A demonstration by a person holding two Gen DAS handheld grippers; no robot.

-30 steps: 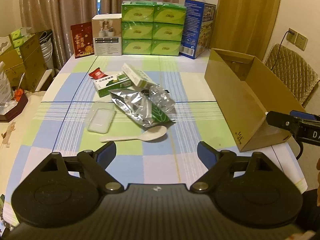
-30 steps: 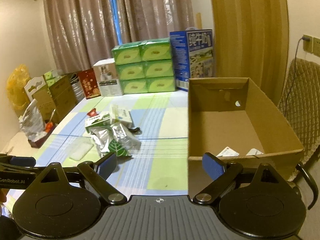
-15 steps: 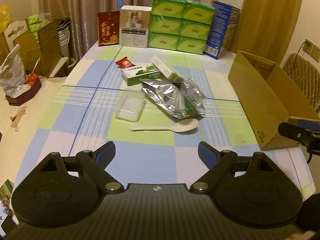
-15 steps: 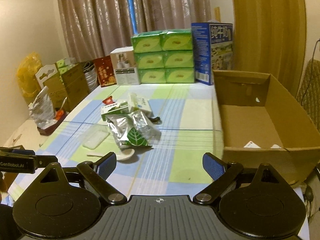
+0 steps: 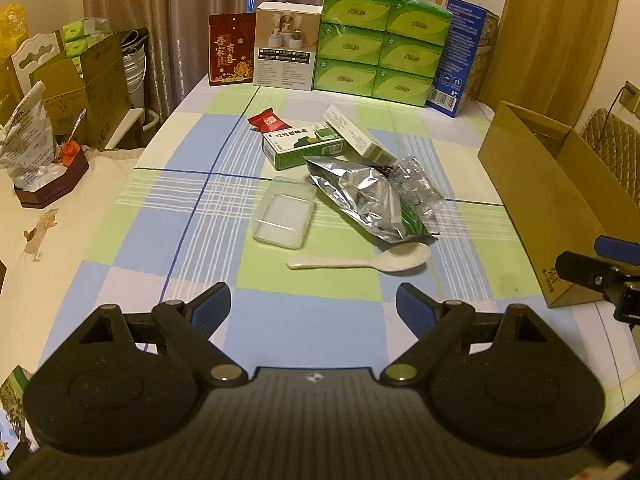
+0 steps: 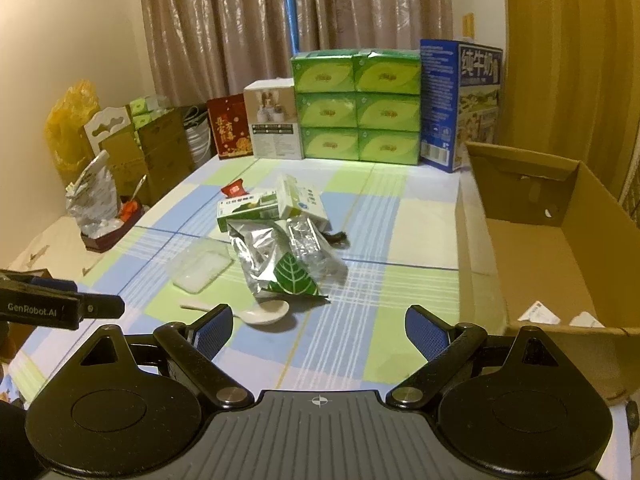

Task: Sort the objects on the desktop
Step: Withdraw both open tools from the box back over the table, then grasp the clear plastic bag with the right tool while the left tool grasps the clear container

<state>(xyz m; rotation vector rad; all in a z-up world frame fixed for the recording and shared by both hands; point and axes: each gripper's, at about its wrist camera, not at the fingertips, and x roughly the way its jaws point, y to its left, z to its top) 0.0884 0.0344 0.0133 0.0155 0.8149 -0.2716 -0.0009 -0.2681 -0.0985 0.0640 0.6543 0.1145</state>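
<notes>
Nearly all of the sorting is left, judging by the layout: the box [image 6: 560,248] at the desk's [image 5: 192,280] right edge is open on top & holds only a couple of small paper slips at its near end, w/ none of the clutter in it, so it looks like the likely drop spot. Largest loose item is the foil bag [image 5: 364,200], lying flat mid-desk w/ a crinkled clear wrapper [image 5: 416,188] touching its right side. Behind it lie the green carton [image 5: 304,146] & the white carton [image 5: 358,136], the white one leaning across the green one's right end. Left of the bag sits the clear tray [image 5: 286,218], just beside it. Nearer the cameras is the spoon [image 5: 360,262], bowl end tucked at the bag's lower corner. Smallest is the red sachet [image 5: 269,122], at the back, just beyond the green carton. Left tool [image 5: 314,306] is released, fingers spread wide & nothing between them, hovering short of the spoon. Right tool [image 6: 318,330] is likewise released & empty, near the box's front corner. Est. progress: start stage, 7 items to go.
</notes>
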